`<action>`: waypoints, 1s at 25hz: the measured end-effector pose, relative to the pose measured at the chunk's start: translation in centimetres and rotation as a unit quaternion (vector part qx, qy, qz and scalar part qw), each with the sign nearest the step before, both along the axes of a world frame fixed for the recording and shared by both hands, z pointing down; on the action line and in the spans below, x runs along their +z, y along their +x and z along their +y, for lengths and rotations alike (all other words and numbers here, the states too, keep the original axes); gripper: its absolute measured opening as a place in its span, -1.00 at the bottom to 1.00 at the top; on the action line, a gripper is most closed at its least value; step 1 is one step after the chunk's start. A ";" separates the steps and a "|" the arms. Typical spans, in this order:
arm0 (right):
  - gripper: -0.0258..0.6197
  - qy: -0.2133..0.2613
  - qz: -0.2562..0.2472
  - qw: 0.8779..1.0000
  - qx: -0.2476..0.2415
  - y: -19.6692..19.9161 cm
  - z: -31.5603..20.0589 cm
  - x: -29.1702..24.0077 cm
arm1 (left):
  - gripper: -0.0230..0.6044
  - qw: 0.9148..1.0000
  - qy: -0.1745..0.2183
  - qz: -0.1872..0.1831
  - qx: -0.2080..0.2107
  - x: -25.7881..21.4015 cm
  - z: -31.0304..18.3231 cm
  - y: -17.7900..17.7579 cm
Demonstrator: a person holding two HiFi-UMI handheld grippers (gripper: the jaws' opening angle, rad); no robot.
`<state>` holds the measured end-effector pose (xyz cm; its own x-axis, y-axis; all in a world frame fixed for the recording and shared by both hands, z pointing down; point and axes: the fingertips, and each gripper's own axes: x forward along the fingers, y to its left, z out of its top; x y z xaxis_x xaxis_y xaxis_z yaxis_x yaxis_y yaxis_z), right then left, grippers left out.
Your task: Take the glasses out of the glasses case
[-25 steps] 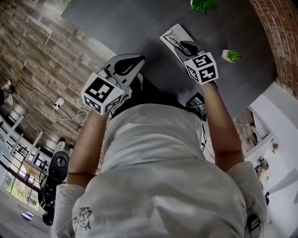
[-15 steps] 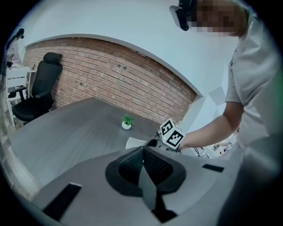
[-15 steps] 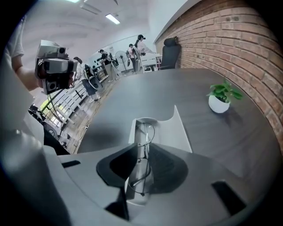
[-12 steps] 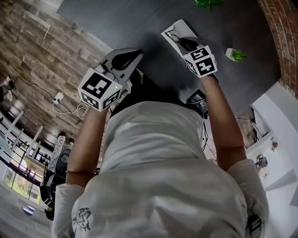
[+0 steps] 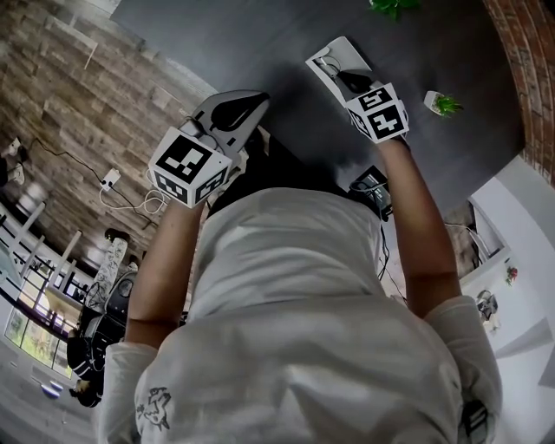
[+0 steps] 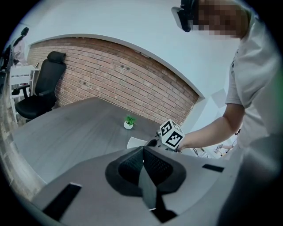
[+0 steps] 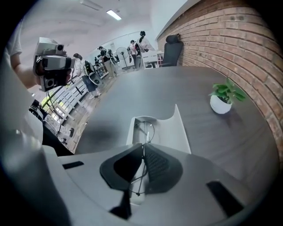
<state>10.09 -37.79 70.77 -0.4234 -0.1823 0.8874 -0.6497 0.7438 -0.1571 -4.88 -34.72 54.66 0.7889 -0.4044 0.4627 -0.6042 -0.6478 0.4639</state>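
An open white glasses case point(image 5: 340, 52) lies on the dark table point(image 5: 251, 39), seen close in the right gripper view as the case point(image 7: 177, 128). Thin wire-framed glasses point(image 7: 146, 128) rest in its tray. My right gripper point(image 7: 142, 152) points steeply down over the case; its jaws are closing, and the wire frame runs up between the pads, which pinch it. In the head view the right gripper point(image 5: 349, 81) covers the case's near end. My left gripper point(image 6: 142, 155) is shut and empty, held in the air left of the case, above the table's near edge.
A small potted plant point(image 7: 224, 99) in a white pot stands to the right of the case, near the brick wall; in the head view the plant point(image 5: 438, 103) is near the table's right edge. A second plant point(image 5: 392, 5) sits at the far edge. An office chair point(image 6: 42, 90) stands beyond the table.
My right gripper has sunk a little onto the near end of the case. The left gripper has stayed in place.
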 end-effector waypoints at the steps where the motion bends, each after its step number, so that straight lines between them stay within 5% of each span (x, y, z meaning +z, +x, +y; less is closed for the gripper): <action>1: -0.86 0.004 0.003 1.000 -0.001 0.1 -0.1 -0.2 | -0.89 1.000 0.002 0.000 -0.002 -0.2 0.0 -0.1; 14: -0.88 0.054 0.049 0.997 -0.016 0.5 -0.5 -3.2 | -0.89 0.999 0.034 -0.001 -0.020 -3.3 1.5 -2.9; 25: -0.87 0.123 0.038 0.991 -0.025 0.4 2.4 -10.1 | -0.89 0.994 0.097 -0.005 -0.039 -9.0 5.5 -3.3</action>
<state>10.54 -35.36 60.66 -0.3708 -0.3779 0.8484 -0.6143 0.7849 0.0812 -8.22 -29.19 45.64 0.7470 -0.5473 0.3774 -0.6606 -0.6750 0.3287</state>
